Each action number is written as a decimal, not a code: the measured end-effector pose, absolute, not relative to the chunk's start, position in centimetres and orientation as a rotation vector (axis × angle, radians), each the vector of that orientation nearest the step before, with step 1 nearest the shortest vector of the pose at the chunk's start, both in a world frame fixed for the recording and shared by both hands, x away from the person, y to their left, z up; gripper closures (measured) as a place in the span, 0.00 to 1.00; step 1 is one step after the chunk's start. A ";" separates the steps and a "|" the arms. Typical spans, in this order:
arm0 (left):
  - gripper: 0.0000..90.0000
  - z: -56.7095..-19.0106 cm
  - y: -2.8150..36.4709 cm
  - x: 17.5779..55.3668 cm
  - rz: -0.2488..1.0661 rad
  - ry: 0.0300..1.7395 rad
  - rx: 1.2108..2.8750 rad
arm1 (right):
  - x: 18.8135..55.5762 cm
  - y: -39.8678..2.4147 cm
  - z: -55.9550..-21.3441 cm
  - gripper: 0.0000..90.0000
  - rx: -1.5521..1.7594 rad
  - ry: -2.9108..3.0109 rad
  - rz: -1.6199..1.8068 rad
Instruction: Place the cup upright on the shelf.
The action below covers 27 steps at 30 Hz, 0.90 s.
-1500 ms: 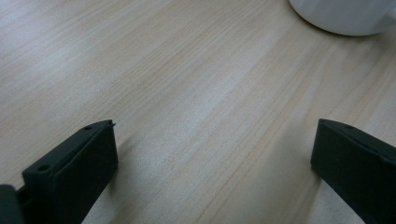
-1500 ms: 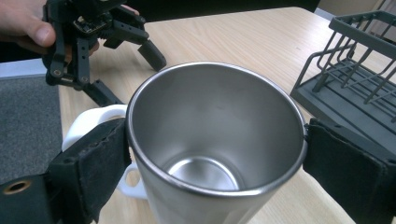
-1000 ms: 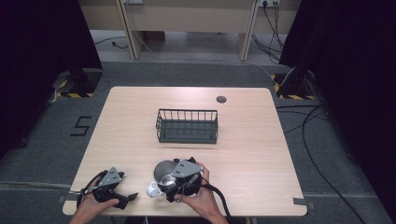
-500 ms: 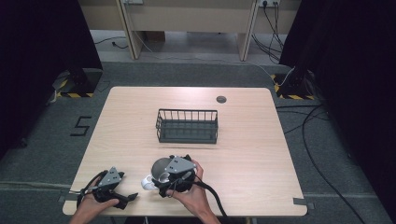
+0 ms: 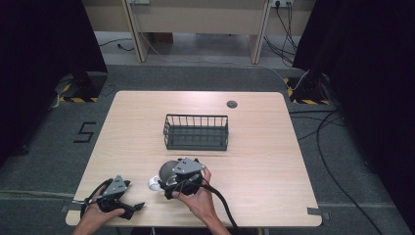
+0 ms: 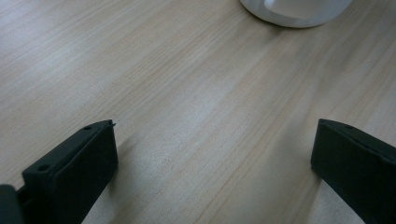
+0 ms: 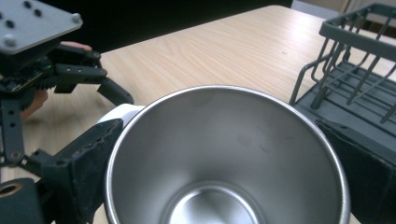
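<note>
A stainless steel cup with a white outer part sits between the jaws of my right gripper, one jaw pressed on each side of its rim. From above, the right gripper is near the table's front middle, shut on the cup, with the white part at its left. My left gripper rests at the front left corner. Its jaws stand wide apart over bare wood, and the white edge of the cup lies beyond them.
A dark wire basket stands at the table's centre; it shows to the right of the cup in the right gripper view. A small black round disc lies at the far right. The left gripper shows beyond the cup.
My right gripper and the cup have shifted slightly to the left and away from the front edge. The left gripper has stayed where it was.
</note>
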<state>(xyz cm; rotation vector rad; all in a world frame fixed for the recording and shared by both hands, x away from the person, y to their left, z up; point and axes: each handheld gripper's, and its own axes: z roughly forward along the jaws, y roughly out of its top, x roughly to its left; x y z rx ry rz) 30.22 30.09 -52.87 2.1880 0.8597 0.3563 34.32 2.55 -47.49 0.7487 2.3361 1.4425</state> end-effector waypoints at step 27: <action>0.00 -52.9 30.1 30.2 0.356 0.860 2.188 | 35.8 1.7 -48.4 0.05 0.752 2.269 1.685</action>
